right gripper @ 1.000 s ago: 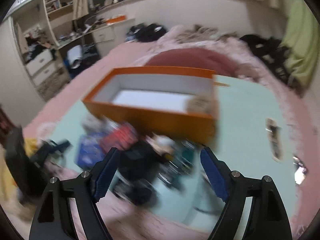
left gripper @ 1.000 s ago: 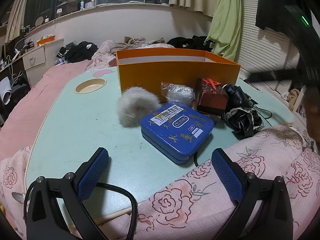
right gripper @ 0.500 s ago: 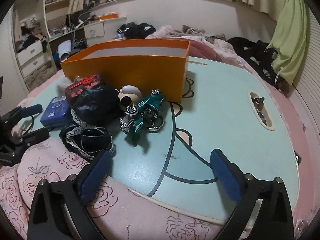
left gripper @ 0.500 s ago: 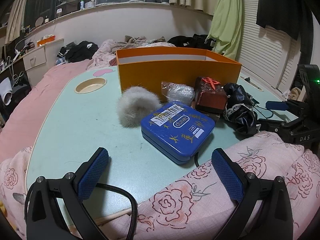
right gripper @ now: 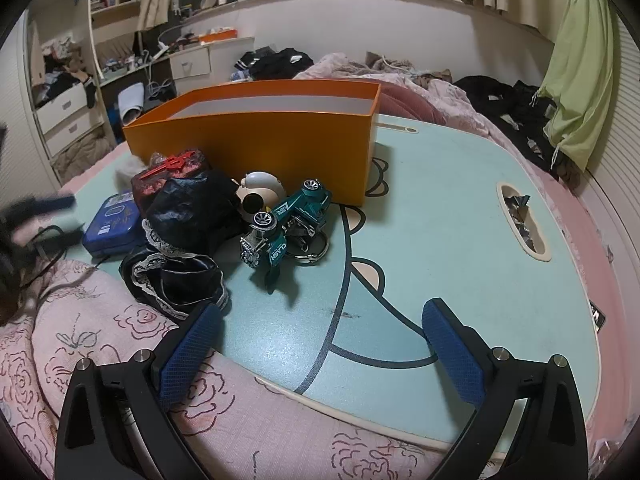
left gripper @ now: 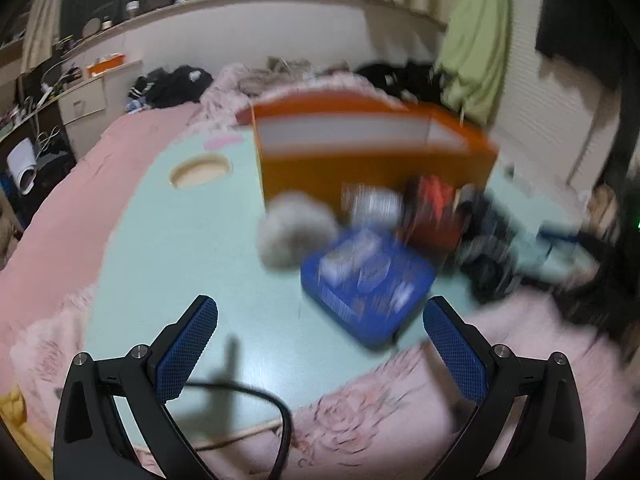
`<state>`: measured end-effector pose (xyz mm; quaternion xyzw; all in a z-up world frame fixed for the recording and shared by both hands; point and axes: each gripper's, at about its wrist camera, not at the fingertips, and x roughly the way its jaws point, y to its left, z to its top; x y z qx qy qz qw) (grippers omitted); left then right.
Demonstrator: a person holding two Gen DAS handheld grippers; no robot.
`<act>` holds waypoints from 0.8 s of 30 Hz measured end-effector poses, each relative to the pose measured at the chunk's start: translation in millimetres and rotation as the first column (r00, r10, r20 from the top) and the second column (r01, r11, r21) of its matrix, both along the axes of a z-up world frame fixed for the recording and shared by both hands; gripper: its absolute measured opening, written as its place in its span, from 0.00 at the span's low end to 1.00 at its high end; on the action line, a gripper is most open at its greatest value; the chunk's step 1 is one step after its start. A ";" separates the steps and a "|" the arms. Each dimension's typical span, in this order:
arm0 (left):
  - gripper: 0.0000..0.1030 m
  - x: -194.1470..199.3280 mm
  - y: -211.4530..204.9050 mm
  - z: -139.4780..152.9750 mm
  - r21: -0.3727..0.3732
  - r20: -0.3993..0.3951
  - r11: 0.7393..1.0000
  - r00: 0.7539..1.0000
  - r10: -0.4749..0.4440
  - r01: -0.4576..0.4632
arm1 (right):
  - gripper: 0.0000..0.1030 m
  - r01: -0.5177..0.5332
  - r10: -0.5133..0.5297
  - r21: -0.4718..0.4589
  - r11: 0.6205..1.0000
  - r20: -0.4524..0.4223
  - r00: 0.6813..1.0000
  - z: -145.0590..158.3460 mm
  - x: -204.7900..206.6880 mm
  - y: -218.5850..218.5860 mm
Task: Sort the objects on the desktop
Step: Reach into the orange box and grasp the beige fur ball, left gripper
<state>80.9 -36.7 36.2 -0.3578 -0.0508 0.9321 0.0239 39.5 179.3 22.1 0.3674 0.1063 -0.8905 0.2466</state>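
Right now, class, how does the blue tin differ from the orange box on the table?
The blue tin is small, flat and closed; the orange box is far larger, tall-walled and open on top. The tin lies near the table's front edge; the box stands behind the clutter. Both rest on the table.

Bare table (right gripper: pixel 460 216) right of orange box (right gripper: pixel 280 140); clutter crowds left.
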 end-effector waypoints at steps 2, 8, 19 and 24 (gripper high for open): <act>1.00 -2.4 -2.4 34.3 0.057 -0.067 0.998 0.998 -0.018 0.022 | 0.99 0.000 0.000 0.000 1.000 0.000 1.000 -0.6 0.4 0.9; 0.95 -70.7 19.6 86.6 0.072 0.003 0.988 0.991 -0.137 0.136 | 0.99 -0.001 0.001 -0.003 1.000 -0.001 1.000 2.5 0.6 -2.6; 0.66 -213.6 88.2 29.3 0.147 0.391 0.963 0.880 -0.268 0.228 | 0.99 0.000 0.000 -0.008 1.000 -0.003 1.000 5.3 1.0 -4.1; 0.65 -234.6 102.2 6.4 0.158 0.453 0.962 0.849 -0.271 0.223 | 0.99 0.000 0.000 -0.009 1.000 -0.004 1.000 5.2 1.4 -5.0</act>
